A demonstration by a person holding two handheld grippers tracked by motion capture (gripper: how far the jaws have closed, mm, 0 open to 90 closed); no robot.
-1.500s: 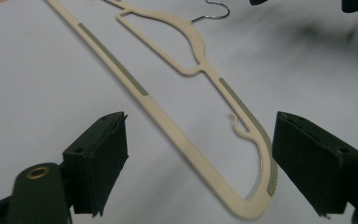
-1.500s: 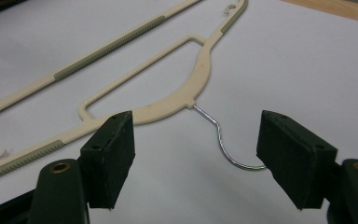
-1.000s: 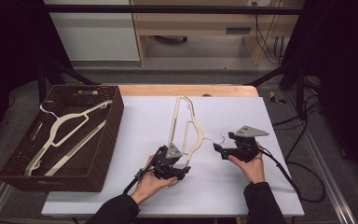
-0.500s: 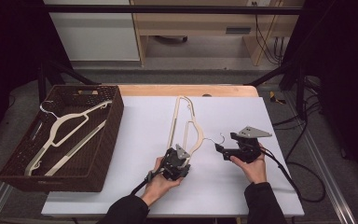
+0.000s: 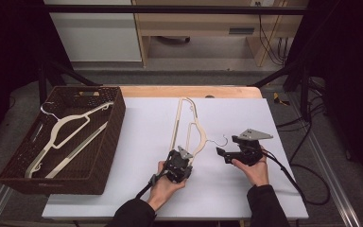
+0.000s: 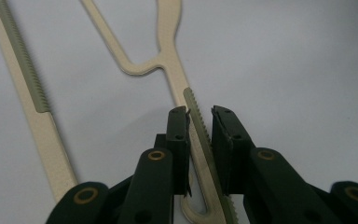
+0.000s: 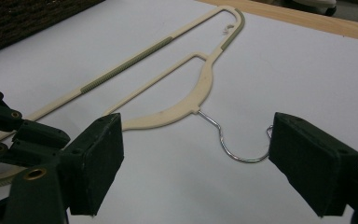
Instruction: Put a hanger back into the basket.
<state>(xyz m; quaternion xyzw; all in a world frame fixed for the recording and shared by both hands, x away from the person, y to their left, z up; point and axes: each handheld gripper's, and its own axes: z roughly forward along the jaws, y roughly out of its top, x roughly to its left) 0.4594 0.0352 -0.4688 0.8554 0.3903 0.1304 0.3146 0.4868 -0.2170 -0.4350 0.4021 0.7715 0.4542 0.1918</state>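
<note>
While my left gripper [image 6: 199,122] has just been closing, its jaws now sit on either side of the near arm of the cream hanger [image 5: 188,124], all but pinching its ribbed green strip; a sliver of gap shows beside one pad, so I judge the grip not yet firm. To do this well I should finish the squeeze square across the arm, keep the strip centred on the pads, and lift only once it stops slipping, since a long hanger will swing from an end grip. My right gripper [image 7: 196,163] stands spread wide and holds nothing, just beside the hanger's wire hook [image 7: 233,142], which lies between its jaws on the white table [image 5: 288,189]. Well to the hanger's left stands the wicker basket [image 5: 116,124] with another hanger [image 5: 68,130] inside. Against a second ago, my left hand has come in closer to the hanger's near end, and the hanger itself lies where it did.
</note>
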